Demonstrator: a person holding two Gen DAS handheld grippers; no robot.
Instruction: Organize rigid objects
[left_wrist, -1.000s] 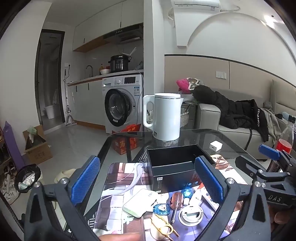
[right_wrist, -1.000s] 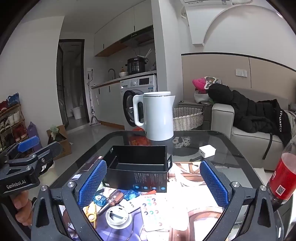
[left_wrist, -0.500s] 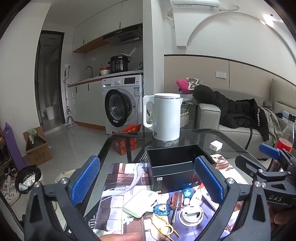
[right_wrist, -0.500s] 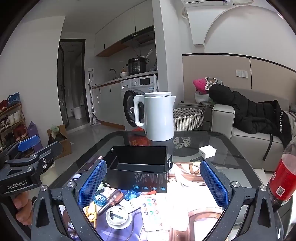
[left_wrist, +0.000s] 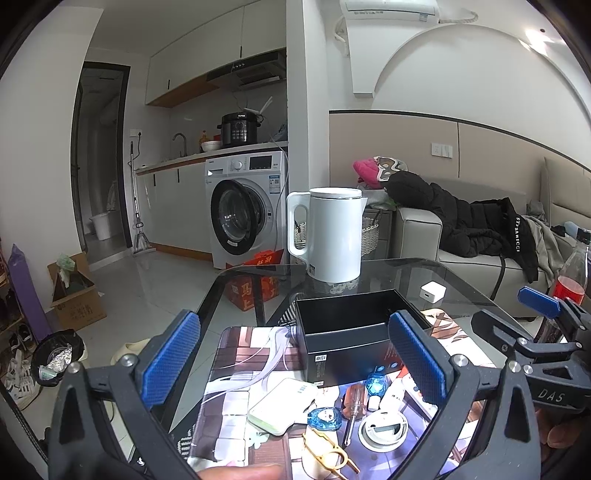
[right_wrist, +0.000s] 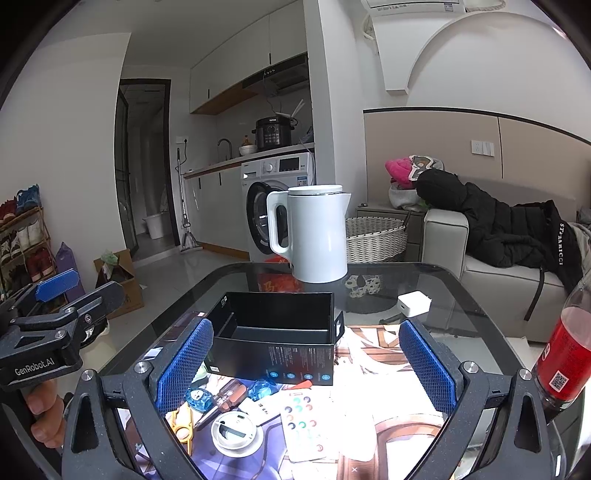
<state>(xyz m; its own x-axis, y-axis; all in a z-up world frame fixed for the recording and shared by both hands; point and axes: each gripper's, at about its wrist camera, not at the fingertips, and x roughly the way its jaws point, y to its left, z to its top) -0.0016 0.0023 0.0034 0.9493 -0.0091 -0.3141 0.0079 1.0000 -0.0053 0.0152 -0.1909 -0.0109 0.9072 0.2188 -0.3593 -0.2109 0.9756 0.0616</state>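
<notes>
Glass surface (right_wrist: 454, 291) was cluttered, white kettle (right_wrist: 317, 232) parked at far edge. Open black box (right_wrist: 277, 332) sat mid-surface on printed mat (left_wrist: 236, 373). Screwdriver (left_wrist: 354, 404), white remote (right_wrist: 308, 421), round white disc (right_wrist: 234, 432) were scattered just in front. Left gripper (left_wrist: 295, 362) and right gripper (right_wrist: 304, 363) were both held wide open above clutter, nothing gripped.

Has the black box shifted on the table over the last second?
No. In the right wrist view the black box sits just as before, in front of the white kettle.
</notes>
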